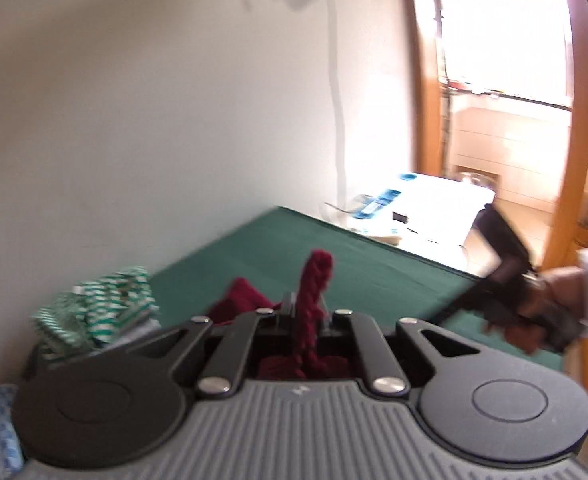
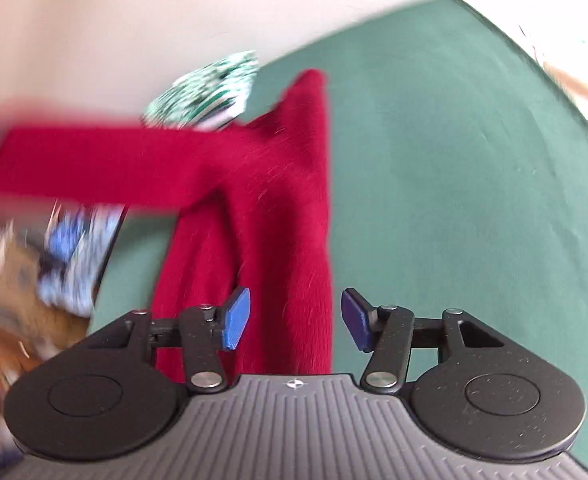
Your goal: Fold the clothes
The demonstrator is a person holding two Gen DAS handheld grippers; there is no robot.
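1. Crimson fleece, the red garment (image 2: 262, 184), hangs in front of the right wrist camera with one sleeve drawn out sideways to the left, above the green-covered worktop (image 2: 453, 160). It hangs this way, I judge, because it is lifted by one edge so that its weight pulls it straight before it is laid flat.
2. Left hand-held gripper (image 1: 307, 312) is pressed together on a bunched ridge of the garment, which stands up between its fingers; that pinch carries the cloth.
3. Right hand-held gripper (image 2: 294, 318) is spread, its blue pads (image 2: 236, 318) on either side of the hanging cloth but not gripping it. It looks placed to take a second hold lower down.
4. Beyond, a green-and-white patterned cloth (image 2: 206, 84) lies heaped at the worktop's far edge by the wall, out of the folding area.
5. Both views are motion-blurred, so finer contact cannot be told.
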